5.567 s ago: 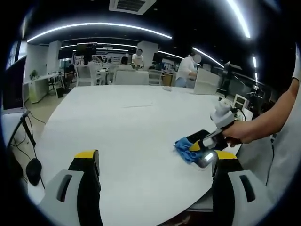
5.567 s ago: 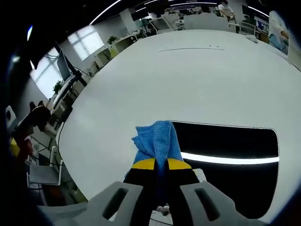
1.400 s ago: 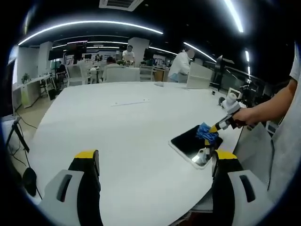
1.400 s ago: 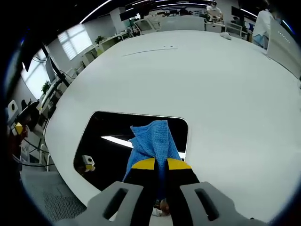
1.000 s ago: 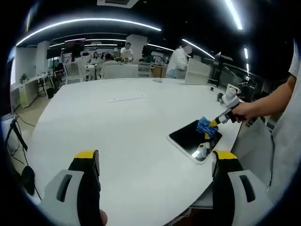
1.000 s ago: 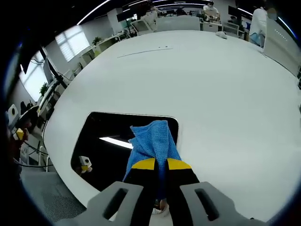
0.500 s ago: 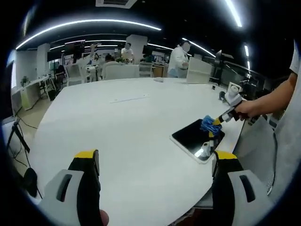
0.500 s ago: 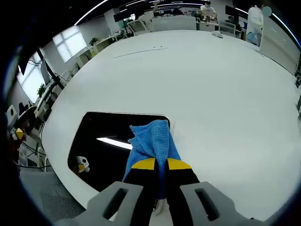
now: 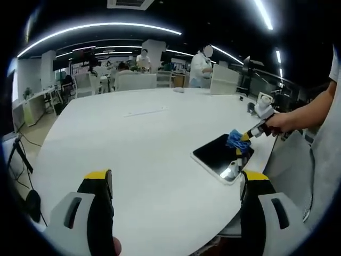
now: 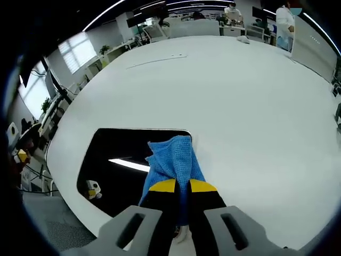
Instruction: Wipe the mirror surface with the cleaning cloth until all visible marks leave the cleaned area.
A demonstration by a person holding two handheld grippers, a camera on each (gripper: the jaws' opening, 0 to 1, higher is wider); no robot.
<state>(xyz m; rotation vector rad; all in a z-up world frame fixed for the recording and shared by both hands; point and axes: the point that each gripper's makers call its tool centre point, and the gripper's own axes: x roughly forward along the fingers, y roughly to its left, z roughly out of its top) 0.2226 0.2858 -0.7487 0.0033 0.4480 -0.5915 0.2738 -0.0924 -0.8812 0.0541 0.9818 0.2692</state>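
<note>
right gripper [image 10: 178, 185] jaws pinched together on the blue cleaning cloth [image 10: 173, 160]; cloth bunches out ahead of the jaw tips and sits on the mirror [image 10: 125, 160] at its right end; in the left gripper view the same cloth [image 9: 235, 141] rests on the far corner of the mirror [image 9: 218, 156], held by the person's hand [image 9: 282, 124]; mirror lies flat on the white round table [image 10: 224, 90], close to the near edge; glass reads dark, reflecting a ceiling light strip; can't make out any marks on it from here

left gripper [image 9: 173, 184] jaws spread wide apart, holding nothing, hovering over bare table well clear of the mirror

handling, my read: cloth is soft, light, floppy; only the wad right at the jaws transmits pressure, loose folds will drag; grip is already mid-bunch, looks fine; mirror is thin, rigid, smooth and probably slides on the tabletop; being near the edge, a hard sideways stroke could push it off; if it shifts, brace it with the free left jaws on the frame edge, not the glass; glass is fragile, keep the hard jaw tips off it
</note>
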